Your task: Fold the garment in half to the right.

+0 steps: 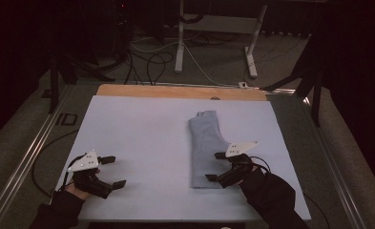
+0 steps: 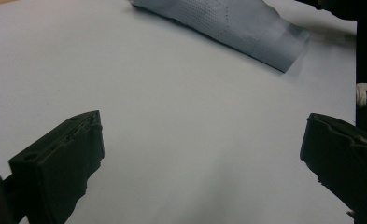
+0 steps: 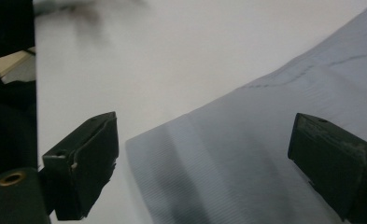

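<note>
A folded pale grey-blue garment [image 1: 205, 148] lies lengthwise on the white table cover [image 1: 147, 138], right of centre. My right gripper [image 1: 215, 167] hovers open over its near right corner, jaws spread wide with nothing between them. In the right gripper view the cloth [image 3: 274, 140] runs under and between the jaws. My left gripper [image 1: 113, 171] stands open at the near left of the cover, well apart from the garment. In the left gripper view the garment [image 2: 228, 28] lies far ahead at the top, with bare cover between the jaws.
A wooden strip [image 1: 180, 91] of the table top shows beyond the cover's far edge. Metal rails [image 1: 27, 152] run along both sides. On the floor behind stand white desk legs [image 1: 179, 43] and loose cables [image 1: 151, 62].
</note>
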Tool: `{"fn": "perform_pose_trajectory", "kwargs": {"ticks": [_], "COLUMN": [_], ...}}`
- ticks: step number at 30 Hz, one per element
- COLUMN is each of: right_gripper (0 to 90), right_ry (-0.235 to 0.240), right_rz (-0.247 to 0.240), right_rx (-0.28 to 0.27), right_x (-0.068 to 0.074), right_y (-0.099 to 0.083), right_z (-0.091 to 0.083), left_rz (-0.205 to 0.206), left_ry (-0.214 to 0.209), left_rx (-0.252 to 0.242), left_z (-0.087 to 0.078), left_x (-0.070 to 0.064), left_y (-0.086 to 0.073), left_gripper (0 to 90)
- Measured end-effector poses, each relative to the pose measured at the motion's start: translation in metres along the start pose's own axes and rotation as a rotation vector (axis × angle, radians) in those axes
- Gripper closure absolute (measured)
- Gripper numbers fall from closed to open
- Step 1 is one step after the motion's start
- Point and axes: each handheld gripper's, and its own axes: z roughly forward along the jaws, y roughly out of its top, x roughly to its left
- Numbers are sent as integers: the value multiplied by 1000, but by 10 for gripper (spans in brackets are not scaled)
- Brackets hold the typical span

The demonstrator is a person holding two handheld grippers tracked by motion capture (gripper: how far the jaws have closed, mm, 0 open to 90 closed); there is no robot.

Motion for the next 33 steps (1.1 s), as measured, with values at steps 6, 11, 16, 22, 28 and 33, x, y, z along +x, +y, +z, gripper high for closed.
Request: {"fn": "perform_pose_trajectory", "kwargs": {"ticks": [6,11,16,22,28,33], "right_gripper": [88,88,88,88,89,89], "right_ry": [-58,-93,-137,-193,-233,-253], "right_rz": [-11,-7,10,45,81,105], "right_rx": [-41,-60,-80,-93,-84,-83], "right_x": [-4,-8,-13,-19,-24,-27], "right_y": [-2,-2,-5,-18,-34,-48], "right_z": [-10,-21,-33,-45,-54,-59], "left_rz": [2,0,0,-3,0,-5], "left_ry": [2,2,3,5,14,24], "left_rx": [-1,-1,-4,-11,-8,-10], "left_z": [-1,-2,-2,-2,-3,-3], "left_x": [0,0,0,0,-1,-1], "left_y": [0,0,1,1,1,0], "left_gripper": [6,6,6,6,5,4]}}
